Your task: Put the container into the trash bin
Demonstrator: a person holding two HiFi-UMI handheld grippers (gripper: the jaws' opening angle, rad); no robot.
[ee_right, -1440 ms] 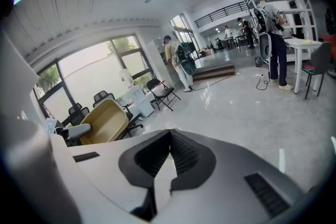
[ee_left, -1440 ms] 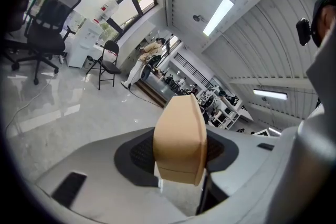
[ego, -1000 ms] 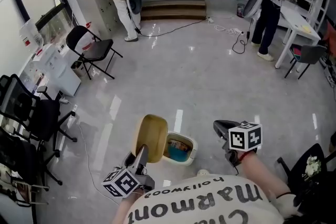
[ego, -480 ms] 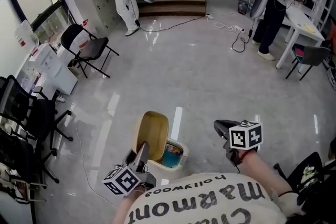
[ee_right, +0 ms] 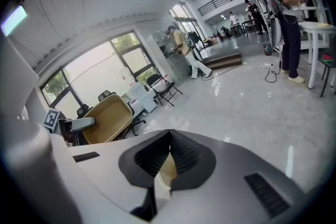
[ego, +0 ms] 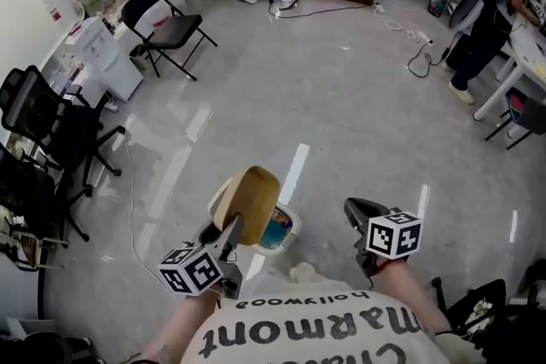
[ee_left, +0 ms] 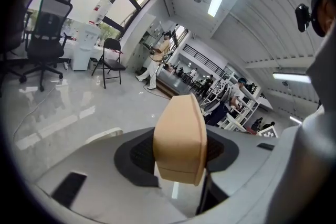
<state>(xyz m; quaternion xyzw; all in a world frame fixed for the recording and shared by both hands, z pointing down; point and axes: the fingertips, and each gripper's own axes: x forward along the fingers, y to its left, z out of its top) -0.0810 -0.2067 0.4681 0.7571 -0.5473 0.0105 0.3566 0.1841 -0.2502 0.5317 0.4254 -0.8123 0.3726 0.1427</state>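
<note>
1. While the left gripper (ego: 230, 228) pinches the near end of the tan container (ego: 247, 193), the container hangs over the left side of the trash bin (ego: 290, 228).
2. The container's long side runs away from the person, along the line of the left gripper. It is tipped up on its edge, and its hollow side faces toward the right of the bin.
3. The bin sits open on the floor with something blue inside.
4. The right gripper (ego: 353, 207) is to the right of the bin, near it but not touching. Its 2 jaws are pressed together and hold nothing.
5. I think this is the carrying step, and it is almost done. Next, the container should move over the middle of the bin and come lower. Then the left jaws should let go so it drops in.
</note>
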